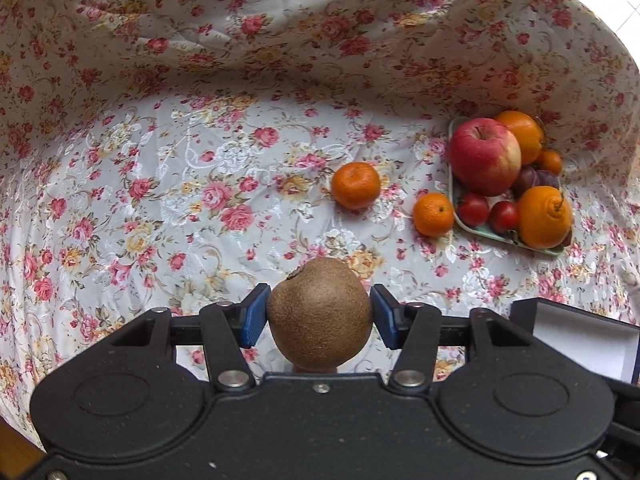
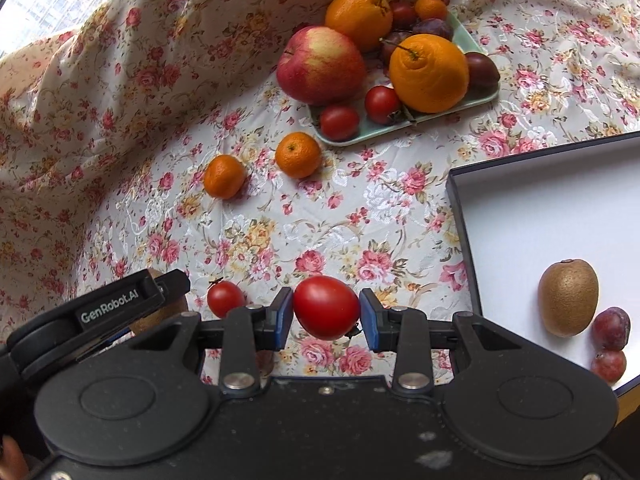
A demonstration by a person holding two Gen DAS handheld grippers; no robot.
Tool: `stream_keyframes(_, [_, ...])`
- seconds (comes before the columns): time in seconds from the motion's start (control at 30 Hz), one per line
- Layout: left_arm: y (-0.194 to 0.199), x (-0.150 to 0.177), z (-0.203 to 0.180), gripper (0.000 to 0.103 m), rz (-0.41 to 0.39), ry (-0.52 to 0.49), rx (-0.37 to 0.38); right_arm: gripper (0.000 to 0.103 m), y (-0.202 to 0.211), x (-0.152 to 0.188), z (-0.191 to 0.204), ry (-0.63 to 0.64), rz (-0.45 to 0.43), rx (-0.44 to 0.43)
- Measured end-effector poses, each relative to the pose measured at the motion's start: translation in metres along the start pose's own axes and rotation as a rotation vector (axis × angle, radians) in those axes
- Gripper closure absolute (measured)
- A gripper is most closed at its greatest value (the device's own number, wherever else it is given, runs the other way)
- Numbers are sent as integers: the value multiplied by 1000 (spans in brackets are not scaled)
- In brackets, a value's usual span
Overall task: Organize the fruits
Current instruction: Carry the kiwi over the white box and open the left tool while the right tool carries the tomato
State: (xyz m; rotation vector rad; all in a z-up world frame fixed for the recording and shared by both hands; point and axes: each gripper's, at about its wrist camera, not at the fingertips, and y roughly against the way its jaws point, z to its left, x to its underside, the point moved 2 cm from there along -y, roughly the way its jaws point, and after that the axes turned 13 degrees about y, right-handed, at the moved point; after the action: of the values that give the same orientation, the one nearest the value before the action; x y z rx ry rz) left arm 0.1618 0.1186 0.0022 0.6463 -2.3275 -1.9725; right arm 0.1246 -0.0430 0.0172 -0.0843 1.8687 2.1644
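- the left gripper (image 1: 319,317) is clenched on a kiwi (image 1: 320,314), its long axis pointing forward along the fingers.
- the right gripper (image 2: 326,309) is clamped on a red tomato (image 2: 326,307), long axis lying across the pads.
- the white-lined box (image 2: 540,216) lies just ahead and right of the right gripper, already holding a second kiwi (image 2: 568,298) and two plums (image 2: 611,328).
- judged nearer: the right hand; the left sees only the box corner (image 1: 580,340) at its right.

Both wrist views look forward and down, close over the floral cloth (image 1: 200,184). Left view faces the tray (image 1: 454,200) from its left; right view sees it ahead. Shared: tray, two loose mandarins (image 2: 298,155).
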Motion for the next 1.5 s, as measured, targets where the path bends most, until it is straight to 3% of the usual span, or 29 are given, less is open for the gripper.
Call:
stream_keyframes(0.2, [11, 28, -47, 44, -9, -124, 36, 65, 16, -5, -57, -115, -33, 32])
stream_keyframes(0.57, [13, 73, -125, 44, 53, -273, 135, 65, 45, 9, -161, -287, -80, 129])
stream_keyframes(1.0, [-18, 109, -204, 44, 92, -319, 160, 65, 59, 41, -248, -350, -50, 248])
stream_keyframes(1.27, [-43, 131, -237, 44, 115, -349, 153, 65, 72, 55, -291, -400, -84, 240])
stream_keyframes(1.5, [-49, 139, -245, 45, 114, -364, 152, 65, 77, 60, -304, -422, -99, 229])
